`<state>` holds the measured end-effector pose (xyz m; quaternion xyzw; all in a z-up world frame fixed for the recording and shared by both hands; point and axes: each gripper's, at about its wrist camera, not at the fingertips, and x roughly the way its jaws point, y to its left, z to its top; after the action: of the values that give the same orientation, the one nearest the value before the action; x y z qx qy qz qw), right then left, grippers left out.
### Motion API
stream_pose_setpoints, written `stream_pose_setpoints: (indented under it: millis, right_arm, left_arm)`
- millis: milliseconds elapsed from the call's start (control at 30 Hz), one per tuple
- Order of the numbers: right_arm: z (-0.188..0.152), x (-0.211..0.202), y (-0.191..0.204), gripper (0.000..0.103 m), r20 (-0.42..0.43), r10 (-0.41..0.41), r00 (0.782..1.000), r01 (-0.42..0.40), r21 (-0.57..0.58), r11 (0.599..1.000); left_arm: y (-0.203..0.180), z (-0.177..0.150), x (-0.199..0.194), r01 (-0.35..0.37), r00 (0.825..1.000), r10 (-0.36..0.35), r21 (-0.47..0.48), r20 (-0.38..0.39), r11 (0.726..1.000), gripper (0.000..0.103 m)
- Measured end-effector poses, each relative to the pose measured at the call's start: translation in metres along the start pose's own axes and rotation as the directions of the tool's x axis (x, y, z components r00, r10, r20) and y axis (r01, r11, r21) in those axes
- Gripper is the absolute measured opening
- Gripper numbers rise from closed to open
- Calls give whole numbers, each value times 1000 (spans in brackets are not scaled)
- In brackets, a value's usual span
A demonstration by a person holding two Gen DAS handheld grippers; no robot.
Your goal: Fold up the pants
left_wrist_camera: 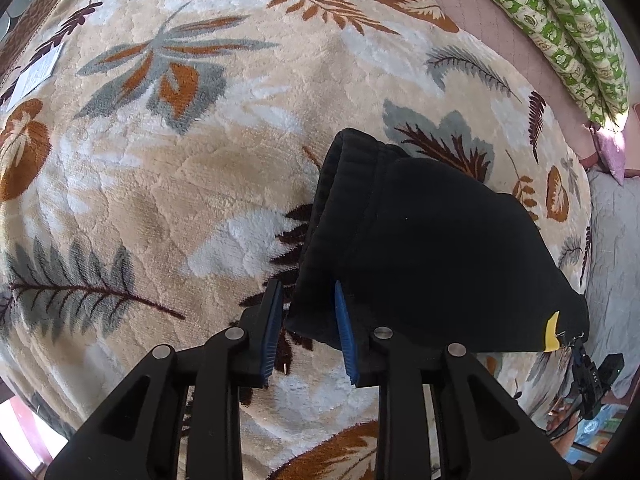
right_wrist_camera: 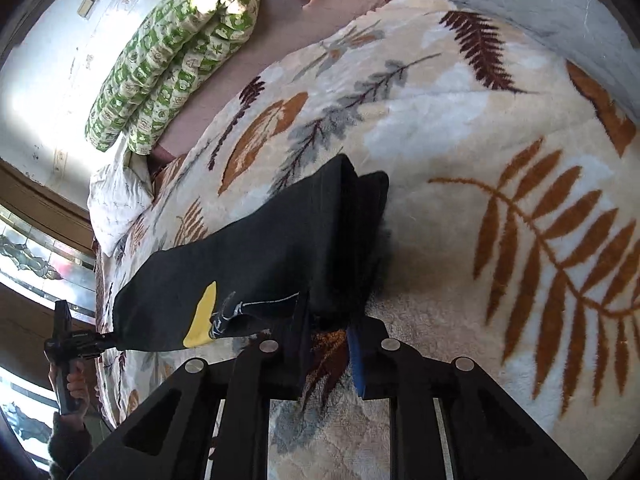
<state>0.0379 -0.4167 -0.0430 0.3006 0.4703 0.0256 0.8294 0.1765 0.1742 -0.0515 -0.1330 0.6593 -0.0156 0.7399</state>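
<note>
- Clearly gaped, left tongs (left_wrist_camera: 306, 312), pants (left_wrist_camera: 420, 248) edge between blue pads, unpinched, over leaf-patterned blanket (left_wrist_camera: 180, 184).
- Right tongs (right_wrist_camera: 328, 340): grip hidden by cloth, cannot tell.
- Only right view showed pants' yellow patch (right_wrist_camera: 202, 316) fully.

No legible text, brand, number or sign appears in either view. A white printed sheet (left_wrist_camera: 38, 74) lies at the 10 o'clock edge of the left wrist view; its print is too small and blurred to read. The black pants (right_wrist_camera: 256, 256) carry a yellow patch (right_wrist_camera: 202, 316) and thin white line stitching at 7 o'clock in the right wrist view; neither forms readable characters.
</note>
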Motion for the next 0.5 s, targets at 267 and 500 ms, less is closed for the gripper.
stream_pose_setpoints:
  millis: [267,500]
  right_arm:
    - [-3,-11,-47,6,-3,-125,992,125,105,987]
    - [21,-34,-24,30,81,-10,997,3,91,996]
  left_arm:
    - [-3,-4,-2,-14,1000,13,4,9,1000,24]
    - [6,6,-45,41,994,-42,11,101,999,24]
